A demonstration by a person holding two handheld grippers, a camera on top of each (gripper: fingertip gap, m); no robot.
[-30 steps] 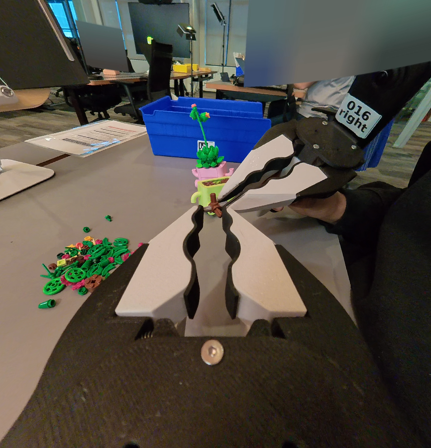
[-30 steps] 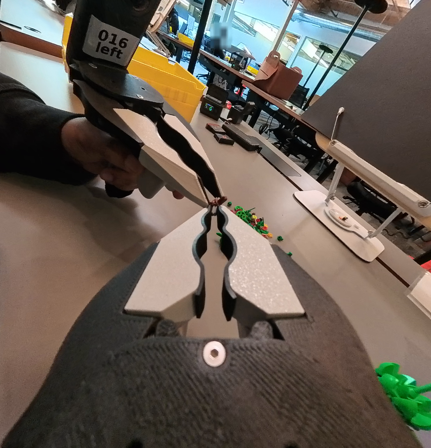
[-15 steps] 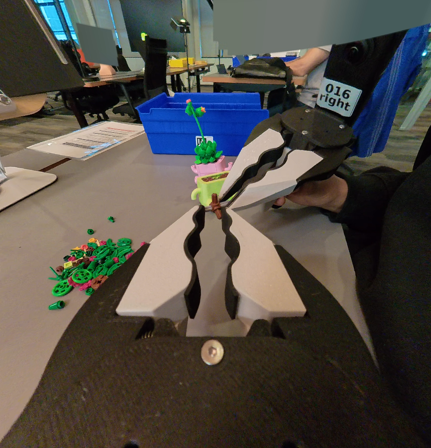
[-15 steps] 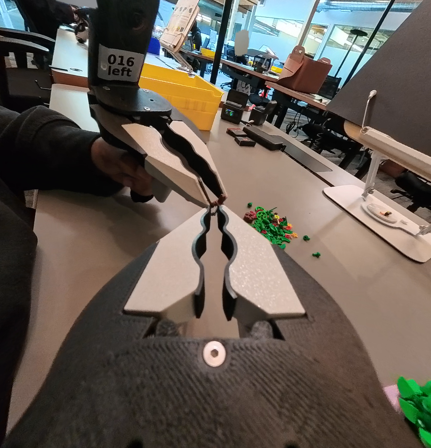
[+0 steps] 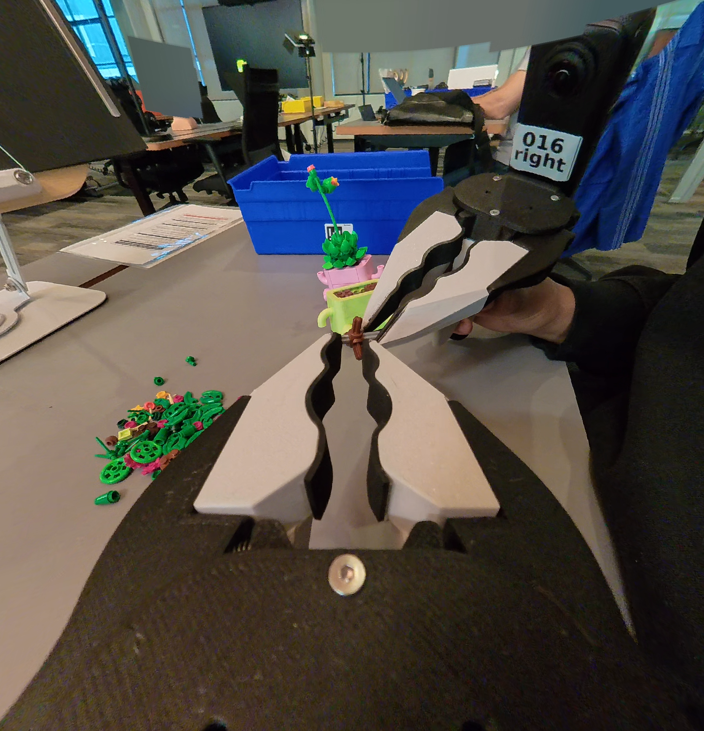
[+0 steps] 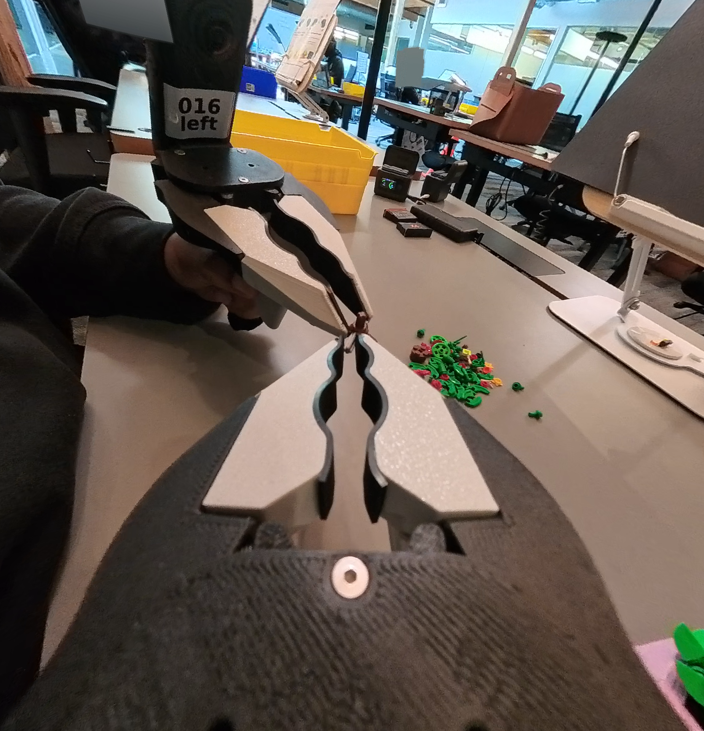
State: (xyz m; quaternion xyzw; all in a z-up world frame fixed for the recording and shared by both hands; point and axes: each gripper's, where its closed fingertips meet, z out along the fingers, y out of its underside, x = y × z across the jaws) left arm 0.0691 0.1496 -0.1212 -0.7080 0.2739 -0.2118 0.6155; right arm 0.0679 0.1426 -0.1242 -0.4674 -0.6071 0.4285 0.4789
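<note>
Two pots (image 5: 348, 302), plant (image 5: 339, 249), empty blue bin (image 5: 334, 205)

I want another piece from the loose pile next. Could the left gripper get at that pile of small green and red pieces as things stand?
Probably not yet. The way to the pile looks free, with bare table between, but the left gripper is shut on a small brown piece that the right gripper also pinches.

A grey table (image 5: 208, 316) carries everything. On it lie a heap of small toy-brick pieces (image 5: 160, 431) — green, pink, brown, yellow — with a few green strays beside it, a pink brick pot (image 5: 344, 275) and a lime one (image 5: 344, 306) touching, a blue bin (image 5: 295, 221), a yellow bin (image 6: 302, 158), a printed sheet (image 5: 160, 233) and a white stand base (image 5: 45, 304).
</note>
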